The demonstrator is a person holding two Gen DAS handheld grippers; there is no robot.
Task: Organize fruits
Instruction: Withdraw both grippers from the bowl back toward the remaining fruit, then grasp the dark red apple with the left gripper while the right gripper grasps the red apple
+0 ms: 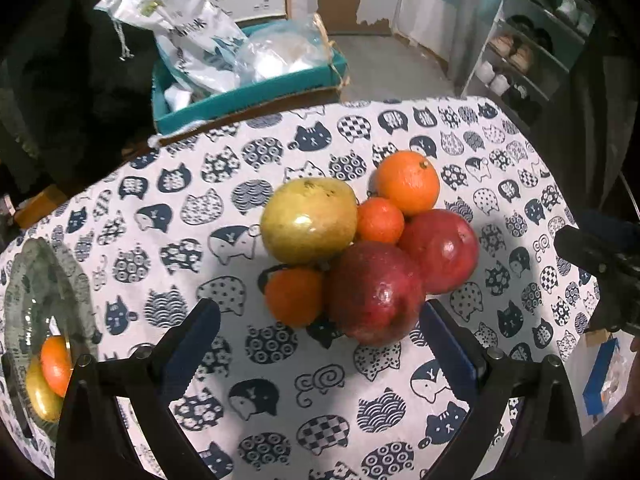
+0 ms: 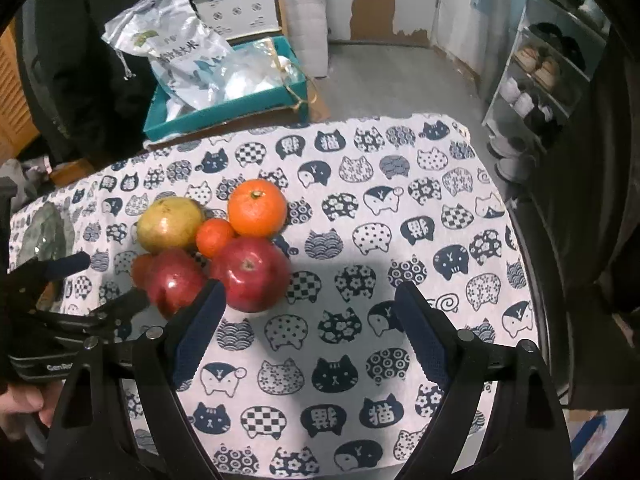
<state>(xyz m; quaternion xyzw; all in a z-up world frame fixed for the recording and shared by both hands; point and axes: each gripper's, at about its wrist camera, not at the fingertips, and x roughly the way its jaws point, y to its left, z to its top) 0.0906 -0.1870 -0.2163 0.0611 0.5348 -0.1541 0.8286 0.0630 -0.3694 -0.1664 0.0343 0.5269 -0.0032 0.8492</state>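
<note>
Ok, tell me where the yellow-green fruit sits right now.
The yellow-green fruit lies on the cat-print cloth at the pile's left, touching the small orange in the middle.

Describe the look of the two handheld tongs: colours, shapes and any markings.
Both are alike. The left tongs have two black, angular plastic fingers with triangular cut-outs, each tipped with a dark blue ribbed pad and fixed with silver round bolts. The right tongs match: black fingers, blue ribbed pads, silver bolts. In the right wrist view, the left unit's black body bears white lettering, partly cut off. No cables show.

Fruit pile [image 2: 212, 252] on cat-print tablecloth [image 2: 400, 216]
</note>
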